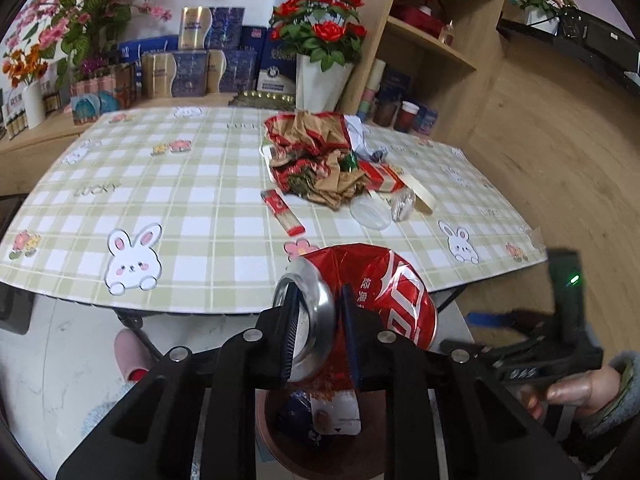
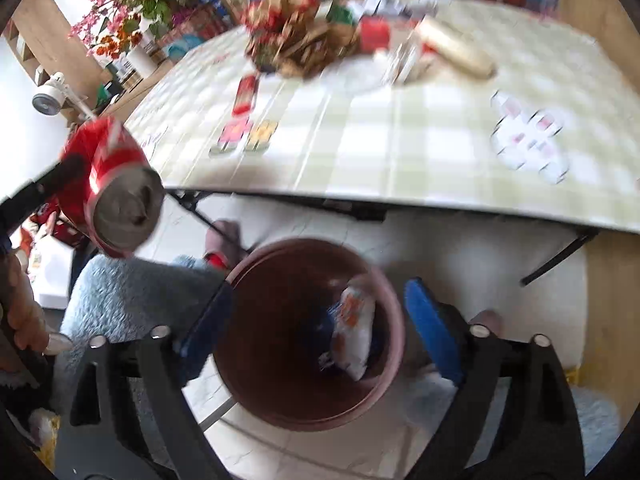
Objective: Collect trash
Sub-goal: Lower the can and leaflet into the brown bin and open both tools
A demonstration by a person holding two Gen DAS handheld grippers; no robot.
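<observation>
The left gripper is squeezing a squashed red can, and the brown bin is sitting right below it. The right gripper is hanging wide open over the bin, holding nothing.

Brightness: both views are showing an evenly lit daytime room, soft and diffuse.
Glare: the crushed red can is catching white highlights on its foil skin and silver rim; pale squares of the table are washing out in the right wrist view.
Shadows: faint branch shadows are lying on the white wall above the pink flowers.
Blur: the left wrist view is staying sharp; the right wrist view is smearing, most over the trash pile and the bin.
Distortion: straight edges are bowing, and black corners are ringing each fisheye frame.
</observation>
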